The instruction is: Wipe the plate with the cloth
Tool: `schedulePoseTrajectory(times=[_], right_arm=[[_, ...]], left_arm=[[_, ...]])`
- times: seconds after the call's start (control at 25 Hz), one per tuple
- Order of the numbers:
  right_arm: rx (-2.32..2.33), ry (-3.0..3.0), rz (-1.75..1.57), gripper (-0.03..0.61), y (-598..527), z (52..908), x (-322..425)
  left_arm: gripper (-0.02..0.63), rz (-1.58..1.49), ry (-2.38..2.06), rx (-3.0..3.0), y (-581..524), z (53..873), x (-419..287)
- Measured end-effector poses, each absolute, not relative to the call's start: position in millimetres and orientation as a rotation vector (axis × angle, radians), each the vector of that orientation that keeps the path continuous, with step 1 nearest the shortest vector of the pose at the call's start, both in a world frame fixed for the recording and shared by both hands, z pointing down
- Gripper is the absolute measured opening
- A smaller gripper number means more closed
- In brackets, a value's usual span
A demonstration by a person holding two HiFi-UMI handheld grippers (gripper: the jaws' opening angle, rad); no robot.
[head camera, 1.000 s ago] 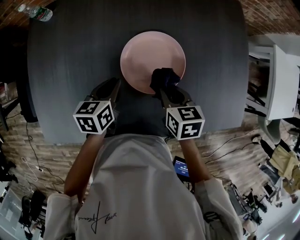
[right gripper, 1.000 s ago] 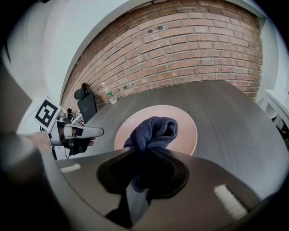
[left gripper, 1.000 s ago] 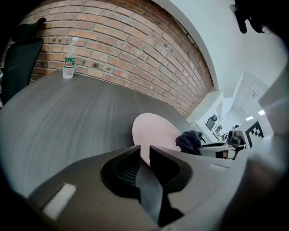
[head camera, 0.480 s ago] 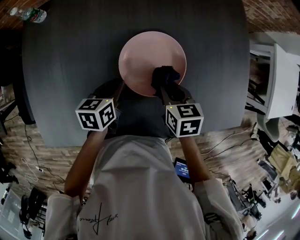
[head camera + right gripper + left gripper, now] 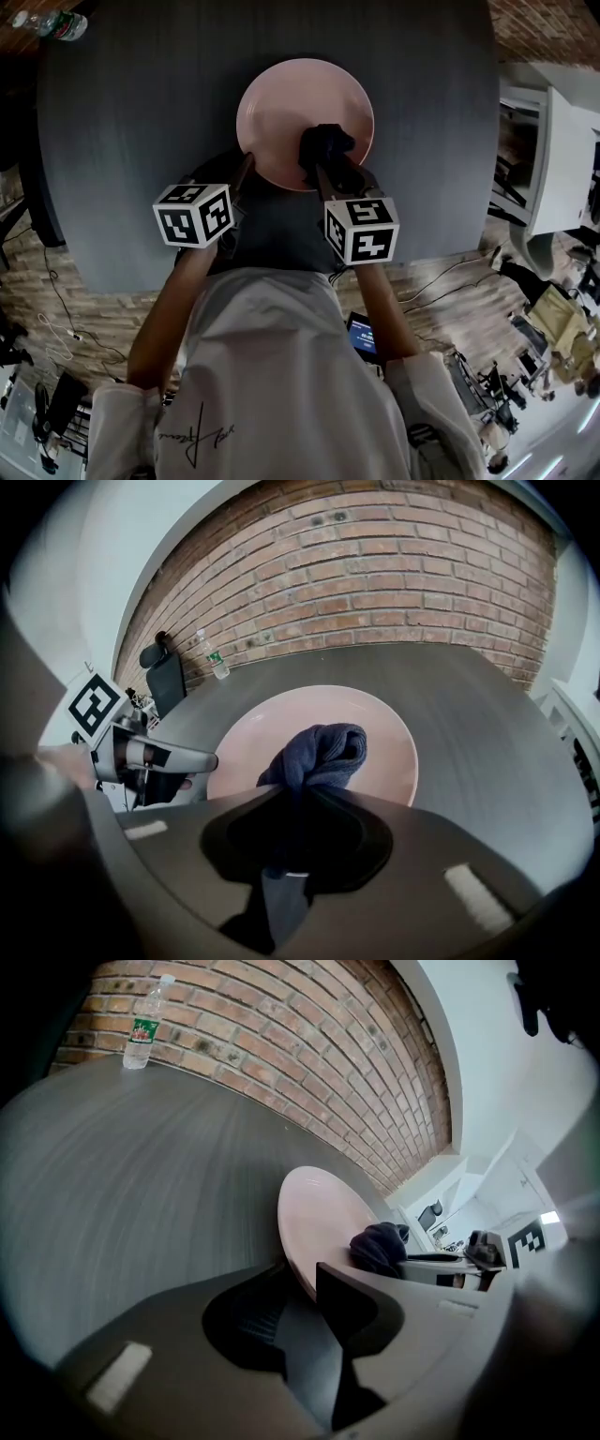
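Note:
A pink plate (image 5: 291, 103) lies on the dark round table (image 5: 141, 141). My right gripper (image 5: 325, 174) is shut on a bunched dark blue cloth (image 5: 322, 145), which rests on the plate's near right part. In the right gripper view the cloth (image 5: 319, 750) bulges out ahead of the right gripper (image 5: 298, 794) over the plate (image 5: 380, 728). My left gripper (image 5: 242, 180) is at the plate's near left rim. The left gripper view has the plate (image 5: 319, 1208) running in between the jaws of the left gripper (image 5: 305, 1288), which are shut on its edge, with the cloth (image 5: 377, 1246) beyond.
A water bottle (image 5: 56, 23) stands at the table's far left edge, also seen as the bottle (image 5: 142, 1026) against the brick wall. A white cabinet (image 5: 562, 159) stands right of the table. A black chair (image 5: 164, 682) is behind the table.
The right gripper has pushed the cloth slightly farther and leftward onto the plate. The left gripper has edged in towards the plate's near left rim.

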State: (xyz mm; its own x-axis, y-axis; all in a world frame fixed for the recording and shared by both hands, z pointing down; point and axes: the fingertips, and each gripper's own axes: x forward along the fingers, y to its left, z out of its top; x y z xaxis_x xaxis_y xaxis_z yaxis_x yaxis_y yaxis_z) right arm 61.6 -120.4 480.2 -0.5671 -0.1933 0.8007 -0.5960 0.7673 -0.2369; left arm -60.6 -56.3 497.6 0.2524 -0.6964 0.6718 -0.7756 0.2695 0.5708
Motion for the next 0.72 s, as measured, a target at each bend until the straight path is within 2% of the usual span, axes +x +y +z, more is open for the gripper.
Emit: schedulePoseTrajectory(times=[0.72], right_arm=[[0.687, -2.099, 0.589, 0.071, -170, 493, 60]], left_arm=[[0.077, 0.059, -1.440, 1.449, -61, 499, -59]])
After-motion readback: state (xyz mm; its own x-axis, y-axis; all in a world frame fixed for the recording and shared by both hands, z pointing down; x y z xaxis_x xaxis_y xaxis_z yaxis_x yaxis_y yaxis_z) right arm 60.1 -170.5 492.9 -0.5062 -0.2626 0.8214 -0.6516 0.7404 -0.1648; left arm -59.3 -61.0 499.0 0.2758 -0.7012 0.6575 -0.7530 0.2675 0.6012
